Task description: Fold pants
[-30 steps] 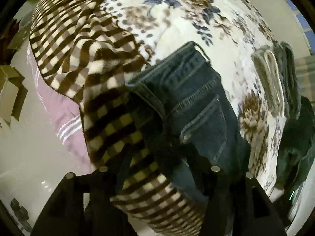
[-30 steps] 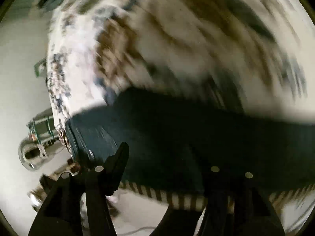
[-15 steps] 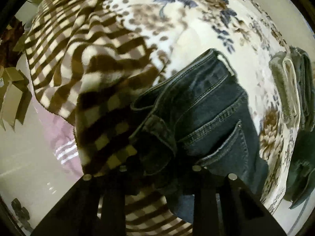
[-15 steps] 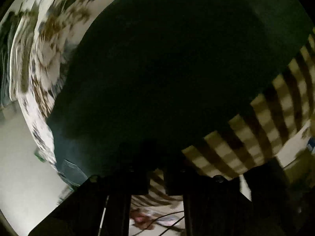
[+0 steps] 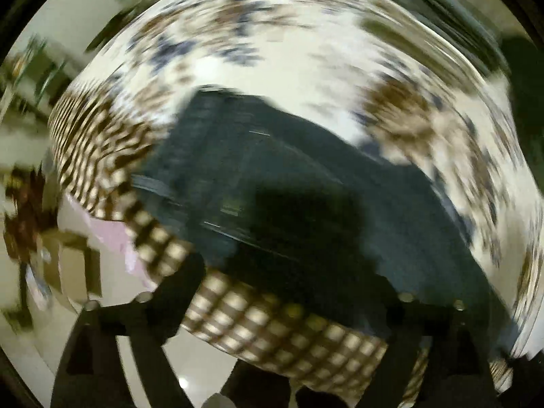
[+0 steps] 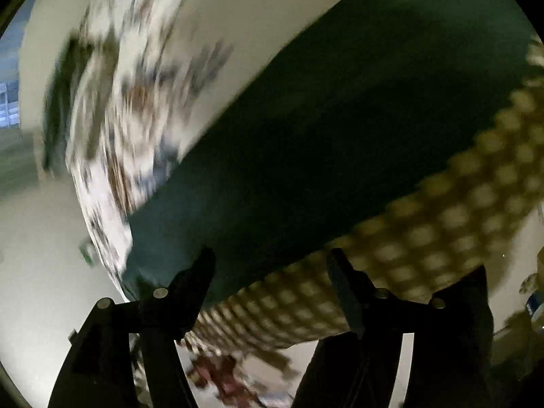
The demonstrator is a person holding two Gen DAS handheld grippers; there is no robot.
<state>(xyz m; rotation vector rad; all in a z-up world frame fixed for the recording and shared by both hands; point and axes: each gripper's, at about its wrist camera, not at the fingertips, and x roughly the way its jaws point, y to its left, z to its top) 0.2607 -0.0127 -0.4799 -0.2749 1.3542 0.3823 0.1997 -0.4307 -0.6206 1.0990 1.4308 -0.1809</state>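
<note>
Both wrist cameras are looking forward and down from just off the bed's edge, close over the dark pants [image 5: 306,183] [image 6: 323,136]. Both views are sharing the pants, the checked blanket [image 5: 258,316] [image 6: 425,224] and the floral cover [image 5: 306,61] [image 6: 136,102], all motion-blurred.

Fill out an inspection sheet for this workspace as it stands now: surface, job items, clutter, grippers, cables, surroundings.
Surface: bed with a floral cover; a brown checked blanket lies along its near edge.
Job's things: dark jeans lie on the bed, reaching onto the checked blanket; blur hides their fold state.
Clutter: dark green fabric at the bed's far right; details blurred.
Grippers: left gripper open, fingers spread over the jeans, holding nothing. Right gripper open, at the jeans' near edge, holding nothing.
Cables: nothing seen.
Surroundings: pale floor; a pink cloth hangs below the blanket; unclear items on the floor.
</note>
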